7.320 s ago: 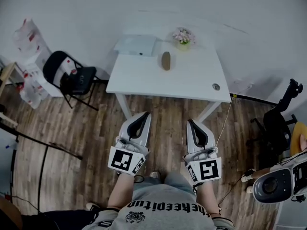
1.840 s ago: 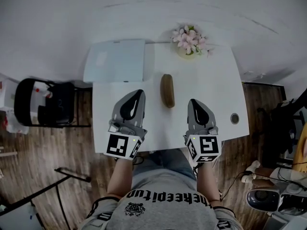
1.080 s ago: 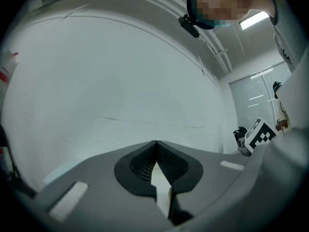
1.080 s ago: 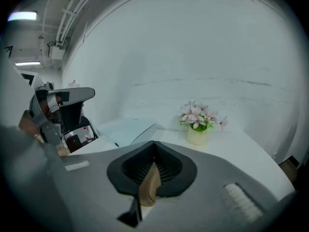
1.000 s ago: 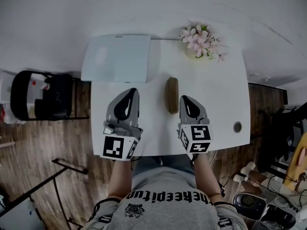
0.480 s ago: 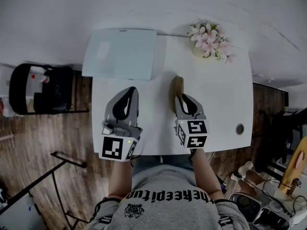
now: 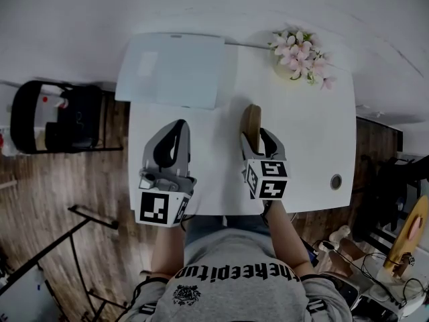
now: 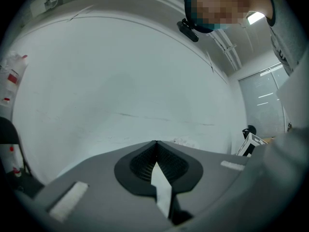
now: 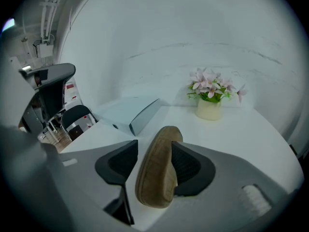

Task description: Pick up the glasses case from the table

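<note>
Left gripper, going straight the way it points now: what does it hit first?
Probably the wall: the left gripper sees only that past its shut tips. From above it aims toward the white box, so depth is unclear.

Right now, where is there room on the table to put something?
The right side of the table, between the flower pot and the round hole, is bare. The middle is crowded: the right gripper straddles the glasses case.

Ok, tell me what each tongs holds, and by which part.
Nothing gripped yet: the right tongs straddle the glasses case at its near end, jaws apart. The left tongs are shut, empty.
</note>
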{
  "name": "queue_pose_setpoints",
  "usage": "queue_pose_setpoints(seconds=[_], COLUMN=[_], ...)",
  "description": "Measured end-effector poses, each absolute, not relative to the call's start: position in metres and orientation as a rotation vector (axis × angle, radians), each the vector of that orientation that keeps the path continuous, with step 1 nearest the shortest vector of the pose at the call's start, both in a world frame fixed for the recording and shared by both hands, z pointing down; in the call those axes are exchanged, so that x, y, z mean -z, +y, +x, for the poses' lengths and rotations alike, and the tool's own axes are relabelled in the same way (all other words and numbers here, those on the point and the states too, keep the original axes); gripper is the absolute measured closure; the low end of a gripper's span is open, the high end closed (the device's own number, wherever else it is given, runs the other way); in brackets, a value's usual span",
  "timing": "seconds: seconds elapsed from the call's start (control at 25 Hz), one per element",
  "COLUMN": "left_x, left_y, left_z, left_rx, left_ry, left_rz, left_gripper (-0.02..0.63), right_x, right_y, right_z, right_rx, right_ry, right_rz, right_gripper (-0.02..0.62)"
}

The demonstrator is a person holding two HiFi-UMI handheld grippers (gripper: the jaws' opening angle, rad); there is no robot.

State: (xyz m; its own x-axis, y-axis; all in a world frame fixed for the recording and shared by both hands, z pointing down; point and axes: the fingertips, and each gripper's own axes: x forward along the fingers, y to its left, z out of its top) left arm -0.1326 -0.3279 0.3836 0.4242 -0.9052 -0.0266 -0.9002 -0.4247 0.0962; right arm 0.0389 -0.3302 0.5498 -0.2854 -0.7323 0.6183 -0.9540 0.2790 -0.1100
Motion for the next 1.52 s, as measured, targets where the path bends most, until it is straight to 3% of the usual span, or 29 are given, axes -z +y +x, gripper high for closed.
queue_pose_setpoints(seconds=[0.4,0.84,1.2,1.52], left_x=[-0.390,-0.394,-0.392,-0.386], left_y=[-0.321,-0.320,-0.318,-0.311], left_z=[-0.149,-0.152,-0.145,-0.135], left_rx=[0.093,0.083,0.084,0.088], left_ry=[-1.706,-1.722,-1.706,-1.686], left_rz=[2.545,2.527,2.547,2.576], left_gripper=[0.591,0.591,0.591,0.591], right_x=[-0.572,-0.596,-0.589,-0.577], right_y=[-0.334,-0.334,-0.333,-0.324], right_z=[0.032,0.040,0.044,0.049], right_rx=[-0.692,-0.724,-0.723,-0.713], right_ry=[-2.042,-1.973,-2.012,-2.079], right_rz=[1.503,1.516,1.525,1.529], right_gripper=[0.314,0.301,0.356,0.362])
